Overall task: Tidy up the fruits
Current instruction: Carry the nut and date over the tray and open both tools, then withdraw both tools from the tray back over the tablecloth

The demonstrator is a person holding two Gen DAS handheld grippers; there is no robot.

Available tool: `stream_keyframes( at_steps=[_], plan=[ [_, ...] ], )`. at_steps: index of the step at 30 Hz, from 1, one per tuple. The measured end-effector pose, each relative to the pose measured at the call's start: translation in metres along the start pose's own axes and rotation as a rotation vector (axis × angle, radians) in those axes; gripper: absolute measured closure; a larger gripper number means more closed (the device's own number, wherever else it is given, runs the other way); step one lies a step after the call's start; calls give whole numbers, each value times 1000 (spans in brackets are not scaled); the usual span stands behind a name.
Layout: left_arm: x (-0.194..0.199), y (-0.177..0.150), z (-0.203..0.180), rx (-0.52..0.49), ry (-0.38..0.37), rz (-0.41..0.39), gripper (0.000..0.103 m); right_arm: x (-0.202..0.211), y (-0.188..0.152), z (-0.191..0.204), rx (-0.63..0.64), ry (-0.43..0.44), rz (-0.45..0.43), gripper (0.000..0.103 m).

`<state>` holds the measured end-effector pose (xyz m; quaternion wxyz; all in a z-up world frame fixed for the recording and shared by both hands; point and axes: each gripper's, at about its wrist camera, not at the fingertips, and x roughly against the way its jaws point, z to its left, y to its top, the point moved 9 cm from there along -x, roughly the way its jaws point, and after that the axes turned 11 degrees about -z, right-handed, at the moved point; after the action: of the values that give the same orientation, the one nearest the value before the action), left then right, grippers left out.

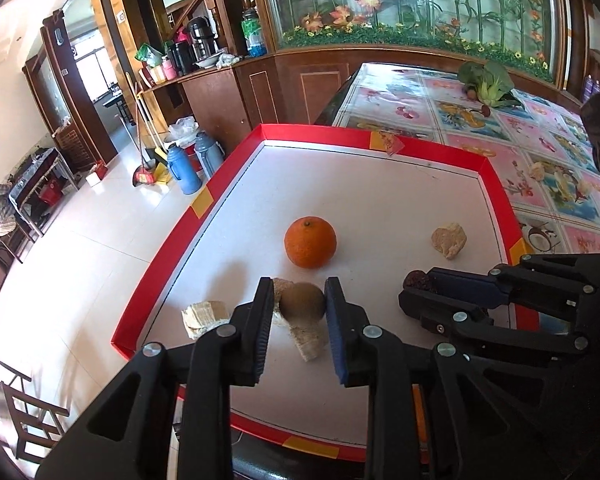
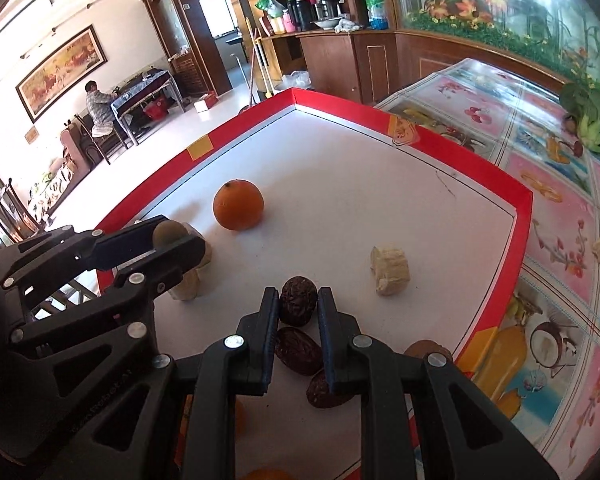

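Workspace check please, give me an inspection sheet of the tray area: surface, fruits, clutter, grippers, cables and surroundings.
Surface: white tray with red rim, on a floral tablecloth.
Job's things: orange free on the tray; brown round fruit and dark wrinkled fruit in the jaws; two more dark fruits below.
Clutter: pale chunks scattered on the tray.
Grippers: left gripper shut on the brown round fruit; right gripper shut on the dark wrinkled fruit.
Cables: nothing seen.
Surroundings: greens on the cloth, flasks on the floor, seated person far off.
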<state>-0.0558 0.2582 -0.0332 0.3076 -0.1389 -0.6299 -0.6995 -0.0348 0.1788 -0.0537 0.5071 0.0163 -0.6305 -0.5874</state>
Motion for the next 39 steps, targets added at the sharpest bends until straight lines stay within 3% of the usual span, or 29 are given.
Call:
stream_keyframes(
  at_steps=[3, 7, 12, 14, 16, 19, 23, 26, 39],
  plan=[
    [0, -1, 4, -2, 19, 6, 68, 0, -1, -1, -4, 3, 2, 85],
    [-2, -5, 13, 21, 38, 23, 46, 3, -1, -5, -14, -1, 1, 85],
    [3, 0, 18, 42, 50, 8, 33, 11, 1, -8, -31, 6, -29, 83],
    [6, 4, 21, 54, 65, -2, 21, 18, 4, -9, -28, 8, -57, 82],
    [7, 5, 23, 67, 73, -6, 16, 23, 6, -12, -25, 4, -79, 77],
    [7, 3, 22, 65, 82, 3, 10, 31, 9, -22, -38, -10, -119, 60],
    [7, -2, 14, 40, 88, 19, 8, 44, 14, -36, -70, -16, -177, 56],
    [10, -2, 11, 30, 98, 21, 8, 52, 16, -52, -75, -58, -203, 46],
    [17, 5, -11, -17, 114, 22, 7, 88, 15, -122, -137, -198, -261, 40]
  ],
)
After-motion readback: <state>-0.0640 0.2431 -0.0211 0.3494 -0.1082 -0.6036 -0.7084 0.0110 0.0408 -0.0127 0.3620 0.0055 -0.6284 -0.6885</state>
